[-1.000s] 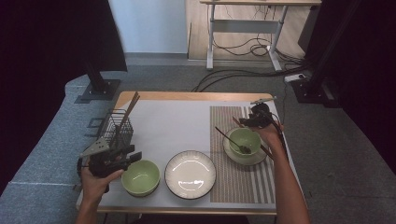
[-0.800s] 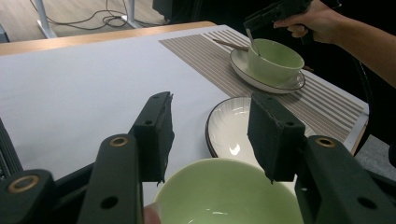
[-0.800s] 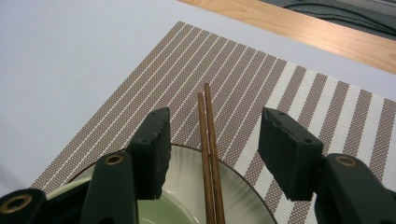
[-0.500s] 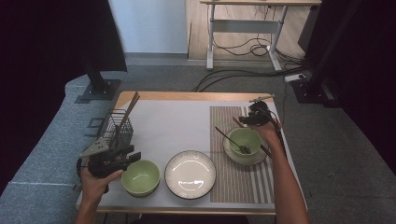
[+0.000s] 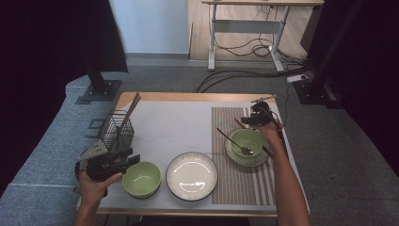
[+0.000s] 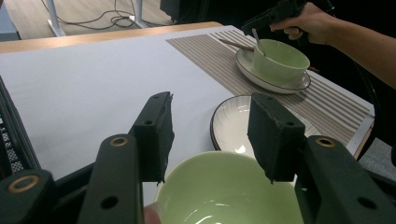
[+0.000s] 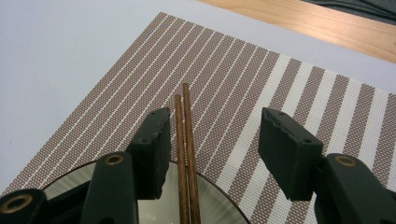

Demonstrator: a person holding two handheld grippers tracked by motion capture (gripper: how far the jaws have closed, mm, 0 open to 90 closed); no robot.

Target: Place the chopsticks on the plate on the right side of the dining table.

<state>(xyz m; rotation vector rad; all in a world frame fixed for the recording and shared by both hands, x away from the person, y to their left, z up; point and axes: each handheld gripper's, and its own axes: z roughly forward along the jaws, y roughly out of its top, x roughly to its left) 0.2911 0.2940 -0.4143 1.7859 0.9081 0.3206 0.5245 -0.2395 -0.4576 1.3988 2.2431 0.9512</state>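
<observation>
My left gripper (image 5: 123, 160) stands open at the table's near left, its jaws just above the rim of an empty green bowl (image 5: 141, 179); that bowl (image 6: 224, 196) lies below the left gripper (image 6: 212, 123), with nothing between the pads. My right gripper (image 5: 256, 117) hovers at the far edge of a second green bowl (image 5: 247, 141) on a saucer (image 5: 234, 157), with a spoon (image 5: 233, 141) in the bowl. In the right gripper view the right gripper (image 7: 217, 140) is open over a pair of brown chopsticks (image 7: 185, 140), which rest on the saucer rim (image 7: 70, 179), untouched, close to the left jaw.
A white plate (image 5: 192, 175) sits between the two bowls. A black wire basket (image 5: 117, 129) holding chopsticks stands at the left edge. The striped placemat (image 5: 240, 188) lies under the saucer. The grey table surface (image 5: 174, 127) is bare in the middle.
</observation>
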